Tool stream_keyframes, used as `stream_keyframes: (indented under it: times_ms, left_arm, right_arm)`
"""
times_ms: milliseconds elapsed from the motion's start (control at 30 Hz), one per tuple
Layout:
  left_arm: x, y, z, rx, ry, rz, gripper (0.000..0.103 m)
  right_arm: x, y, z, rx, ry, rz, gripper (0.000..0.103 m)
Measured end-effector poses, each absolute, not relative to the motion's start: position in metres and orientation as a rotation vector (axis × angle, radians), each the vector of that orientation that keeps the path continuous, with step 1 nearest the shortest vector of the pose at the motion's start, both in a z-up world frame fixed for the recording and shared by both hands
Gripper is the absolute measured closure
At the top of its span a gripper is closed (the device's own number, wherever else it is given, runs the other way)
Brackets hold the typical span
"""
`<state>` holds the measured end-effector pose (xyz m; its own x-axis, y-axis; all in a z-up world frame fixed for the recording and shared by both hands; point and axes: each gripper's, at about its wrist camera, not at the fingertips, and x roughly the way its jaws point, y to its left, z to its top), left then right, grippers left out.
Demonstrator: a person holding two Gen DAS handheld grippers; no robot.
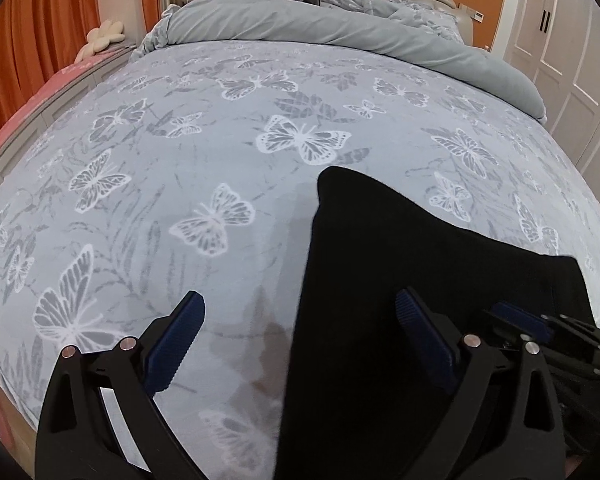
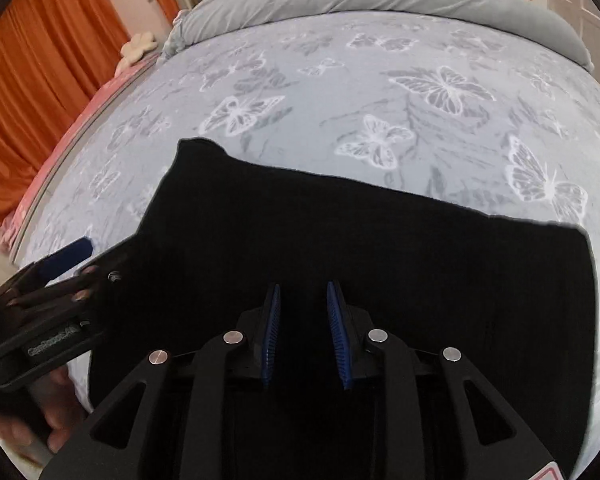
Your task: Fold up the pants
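Black fabric filled the lower right of the left wrist view: the flat, near-featureless black pants (image 1: 380, 280) lay on the pale blue bedspread with white butterfly print (image 1: 180, 160), close to the foot end of the bed. Their far edge rose to a pointed corner on the left and sloped down to the right, and the cloth was so dark that no seams or folds could be made out. The left gripper (image 1: 300, 340) had its blue ribbed pads spread wide, one over bare bedspread and the other over the pants, gripping nothing. The right gripper (image 1: 540, 328) poked in at the right edge over the pants, too cropped there to judge. A rolled-back plain grey duvet (image 1: 320, 20) sat up by the headboard, orange curtains (image 1: 40, 40) hung to the left, and white wardrobe doors (image 1: 560, 60) stood to the right.

From the right wrist view, the pants (image 2: 340, 240) were a broad slab with a raised corner at upper left and a squarer corner at right, lying flat on the bedspread (image 2: 380, 80). The right gripper (image 2: 302, 328) hung over the middle of the cloth, pads partly apart, nothing between them. The left gripper (image 2: 66, 258) came in from the left at the edge of the pants.
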<state>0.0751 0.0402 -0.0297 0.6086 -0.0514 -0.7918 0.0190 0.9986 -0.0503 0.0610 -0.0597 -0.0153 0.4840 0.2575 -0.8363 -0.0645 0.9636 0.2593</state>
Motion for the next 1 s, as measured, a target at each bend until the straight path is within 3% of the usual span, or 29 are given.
stream_keyframes:
  times_ms: [167,367,533,700,767,833,900,1000]
  left_arm:
    - [0.064,0.051,-0.023,-0.039,0.901,-0.039,0.009]
    - [0.049,0.054,-0.027,0.006,0.911,-0.042,0.009]
    - [0.027,0.052,-0.028,0.014,0.912,-0.058,0.009]
    - [0.006,0.042,-0.045,0.017,0.976,-0.148,0.009]
    - [-0.002,0.042,-0.047,0.012,0.977,-0.189,0.009]
    - [-0.008,0.048,-0.043,-0.030,0.960,-0.224,0.008]
    - [-0.008,0.059,-0.045,-0.121,0.971,-0.256,0.005]
    - [0.009,0.072,-0.071,-0.282,1.101,-0.293,0.005]
  right_arm:
    - [0.039,-0.058,0.010,0.245,0.993,0.276,0.077]
    - [0.011,-0.033,-0.008,0.078,1.024,0.268,0.077]
    - [-0.019,-0.045,-0.001,0.198,0.997,0.310,0.072]
    - [-0.047,-0.052,-0.003,0.169,0.966,0.295,0.073]
    - [-0.061,-0.074,0.013,0.213,0.909,0.257,0.057]
    - [-0.080,-0.119,0.025,0.312,0.833,0.120,0.028]
    - [-0.094,-0.162,0.023,0.425,0.799,0.002,0.021]
    - [-0.086,-0.206,-0.007,0.612,0.913,-0.048,0.019]
